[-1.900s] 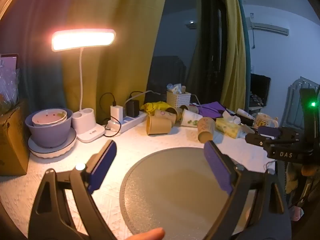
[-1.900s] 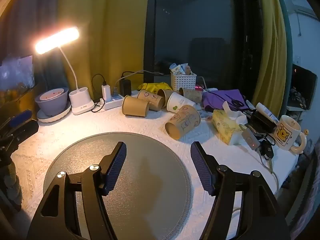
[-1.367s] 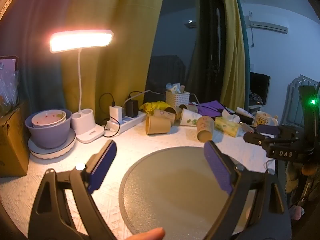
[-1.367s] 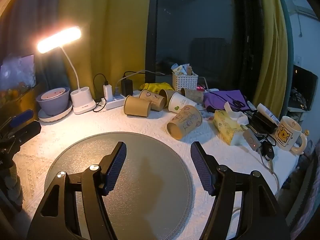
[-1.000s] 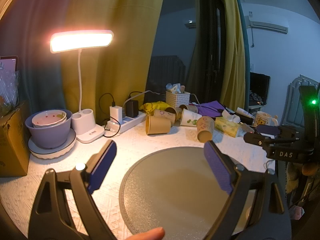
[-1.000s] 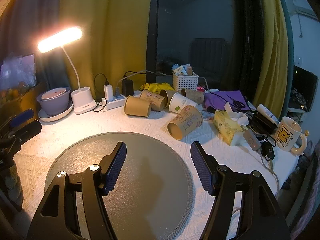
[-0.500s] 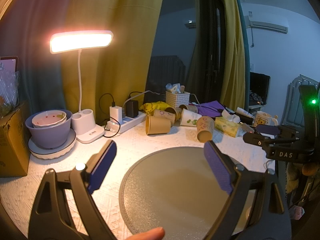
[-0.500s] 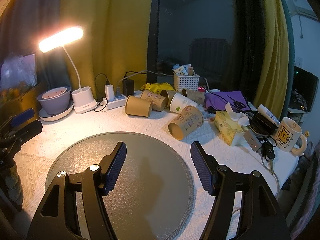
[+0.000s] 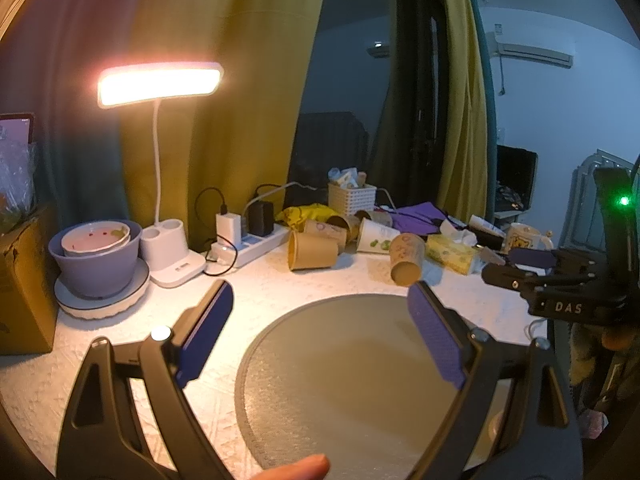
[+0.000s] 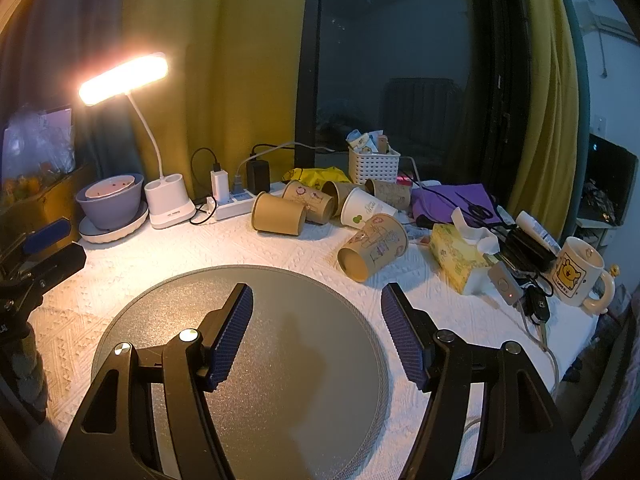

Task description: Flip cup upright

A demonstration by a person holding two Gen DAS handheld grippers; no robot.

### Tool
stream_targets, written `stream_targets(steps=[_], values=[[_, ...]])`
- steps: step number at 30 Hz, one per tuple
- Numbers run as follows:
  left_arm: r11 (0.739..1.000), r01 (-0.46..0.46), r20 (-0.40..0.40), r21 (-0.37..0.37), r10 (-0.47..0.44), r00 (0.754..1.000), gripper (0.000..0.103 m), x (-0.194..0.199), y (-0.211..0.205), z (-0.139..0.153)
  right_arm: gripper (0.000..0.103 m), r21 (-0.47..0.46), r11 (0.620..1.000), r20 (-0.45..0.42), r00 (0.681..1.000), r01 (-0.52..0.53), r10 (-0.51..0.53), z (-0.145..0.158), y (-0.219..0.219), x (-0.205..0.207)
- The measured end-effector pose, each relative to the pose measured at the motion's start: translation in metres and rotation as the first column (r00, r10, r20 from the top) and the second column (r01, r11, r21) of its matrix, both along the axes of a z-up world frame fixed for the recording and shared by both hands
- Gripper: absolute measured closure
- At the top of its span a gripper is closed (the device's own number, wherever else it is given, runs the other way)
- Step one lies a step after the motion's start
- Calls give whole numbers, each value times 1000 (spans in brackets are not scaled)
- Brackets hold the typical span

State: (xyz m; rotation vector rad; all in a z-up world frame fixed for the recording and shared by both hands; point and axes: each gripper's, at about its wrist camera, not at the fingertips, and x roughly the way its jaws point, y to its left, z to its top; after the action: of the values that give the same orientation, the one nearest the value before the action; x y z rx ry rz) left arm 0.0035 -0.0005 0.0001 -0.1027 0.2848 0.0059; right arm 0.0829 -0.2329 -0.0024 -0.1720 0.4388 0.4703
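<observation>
Several paper cups lie on their sides on the white tablecloth. The nearest brown printed cup point(image 10: 374, 246) lies past the round grey mat point(image 10: 280, 320), its mouth toward me; it also shows in the left wrist view point(image 9: 407, 258). A plain brown cup point(image 10: 278, 214) lies further left; it also shows in the left wrist view point(image 9: 312, 251). My right gripper point(image 10: 316, 332) is open and empty above the mat, short of the cups. My left gripper point(image 9: 320, 340) is open and empty above the mat's left part. The right gripper also shows in the left wrist view point(image 9: 532, 266).
A lit desk lamp point(image 10: 168, 200), a purple bowl on a plate point(image 10: 112, 204) and a power strip point(image 10: 232, 204) stand at the back left. A tissue box point(image 10: 460, 256), a bear mug point(image 10: 576, 272), keys and a white basket point(image 10: 374, 168) crowd the right.
The right wrist view has crept slightly forward and left; cups shifted a little to the right in it. Both grippers stay open. The left gripper has hardly moved.
</observation>
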Motion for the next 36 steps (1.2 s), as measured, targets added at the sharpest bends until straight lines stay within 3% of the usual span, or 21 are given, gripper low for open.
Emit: stream_targets(steps=[36], values=[[1000, -5, -38, 15, 6, 999, 13, 0, -6, -11, 33, 12, 1000, -12, 1000, -9, 9, 5, 0, 12]])
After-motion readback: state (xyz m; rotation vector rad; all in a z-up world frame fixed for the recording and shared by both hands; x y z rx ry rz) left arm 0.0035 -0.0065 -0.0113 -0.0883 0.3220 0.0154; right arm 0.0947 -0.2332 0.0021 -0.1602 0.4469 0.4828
